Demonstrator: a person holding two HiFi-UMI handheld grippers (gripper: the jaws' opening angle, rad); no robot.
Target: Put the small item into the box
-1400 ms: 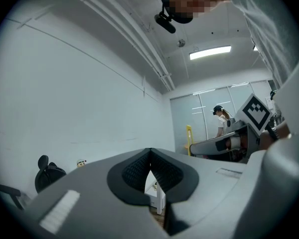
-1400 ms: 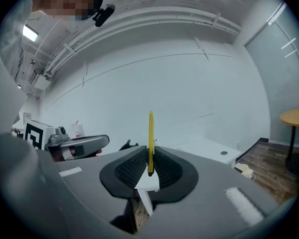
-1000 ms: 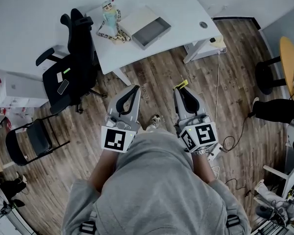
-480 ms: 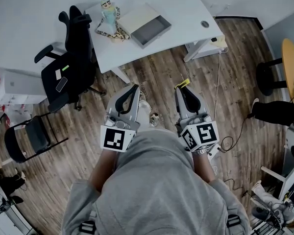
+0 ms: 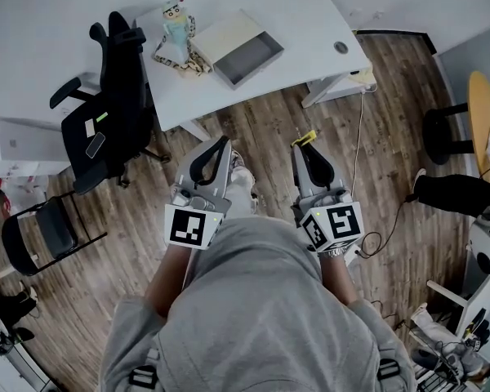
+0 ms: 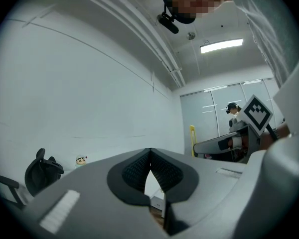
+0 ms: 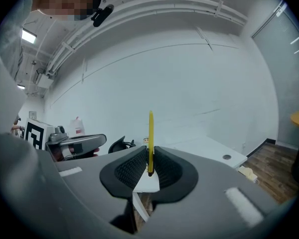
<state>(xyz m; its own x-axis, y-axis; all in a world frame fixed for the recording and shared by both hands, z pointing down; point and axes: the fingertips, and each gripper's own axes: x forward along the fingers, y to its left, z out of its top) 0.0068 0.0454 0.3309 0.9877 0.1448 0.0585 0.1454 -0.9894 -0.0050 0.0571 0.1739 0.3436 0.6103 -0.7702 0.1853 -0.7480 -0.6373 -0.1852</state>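
Right jaws: clenched on the item (image 7: 150, 133), a thin yellow strip. The right gripper (image 7: 149, 156) pinches its lower end, and the rest stands upright above the pads.
Left jaws: pressed together at the tips, with nothing between them. The left gripper (image 6: 149, 152) is empty.
Item: in the head view it shows as a yellow tip at the front of the right gripper, just right of centre. It is over the wood floor and well apart from the box.
Box (image 5: 247, 53): open and grey inside, on the white table (image 5: 310, 11) at the upper centre of the head view. A pale panel, perhaps its lid, lies against its upper-left side. I see nothing inside it.
Grippers: both are side by side at the centre of the head view, close to the person's chest. Both point up the frame towards the table.
Done so far: the item is in the right gripper's grasp, so the pick-up looks complete.
Left to do: most of the task, by my reading. The item has to be carried to the table, brought over the box and released into it.
Nearby: a small figure (image 5: 178, 25) stands on a patterned mat just left of the box. A black chair (image 5: 118, 80) stands at the table's left edge.
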